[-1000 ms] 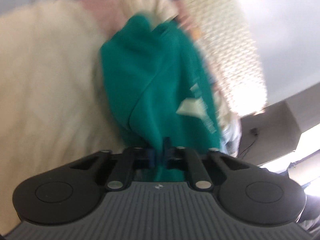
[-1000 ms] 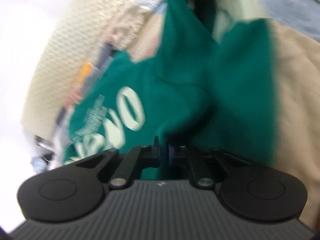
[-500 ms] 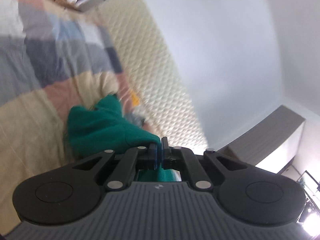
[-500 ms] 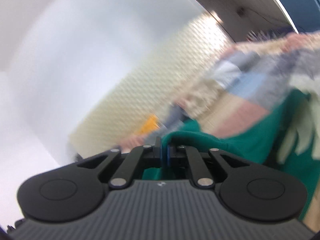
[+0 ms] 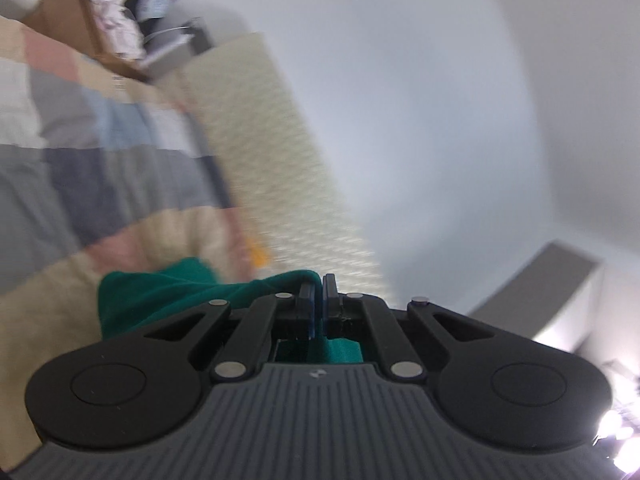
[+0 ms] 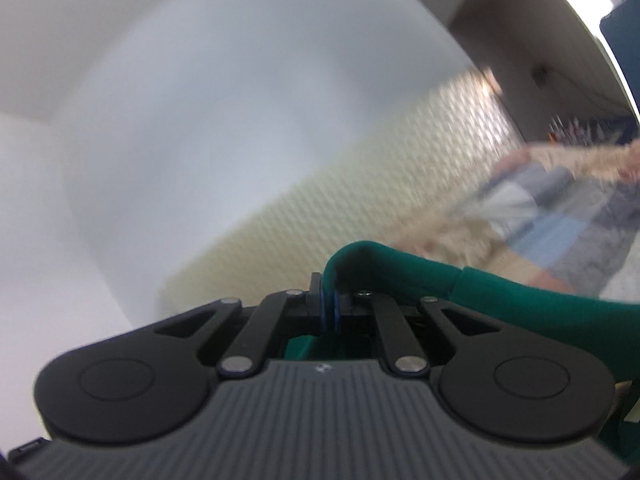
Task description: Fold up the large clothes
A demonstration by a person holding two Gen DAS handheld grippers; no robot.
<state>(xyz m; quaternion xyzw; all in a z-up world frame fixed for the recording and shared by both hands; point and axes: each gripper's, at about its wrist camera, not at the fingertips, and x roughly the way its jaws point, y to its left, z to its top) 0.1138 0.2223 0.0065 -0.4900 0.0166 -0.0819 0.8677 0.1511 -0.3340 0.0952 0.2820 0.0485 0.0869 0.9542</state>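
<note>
Pale walls and a cream quilted headboard back a bed spread with a patchwork blanket of grey, blue, pink and beige squares; both views are smeared by motion.

Lifted above that blanket is the green garment, a large teal piece of clothing held up at two places. In the left wrist view a fold of it rises to the left gripper, whose jaws are clenched on the fabric edge, with more green cloth visible below through the gap behind the fingers. The bulk of the garment hangs away to the left of the gripper, over the beige part of the blanket.

In the right wrist view the right gripper pinches another edge of the garment: the cloth loops up over the closed jaws and runs off to the right as a thick rolled band, and green shows beneath the linkage too.

Farther out, the left wrist view shows a cardboard box heaped with crumpled clothes beyond the far corner of the bed. A grey cabinet stands at the right, with bright lights glaring below it.
</note>
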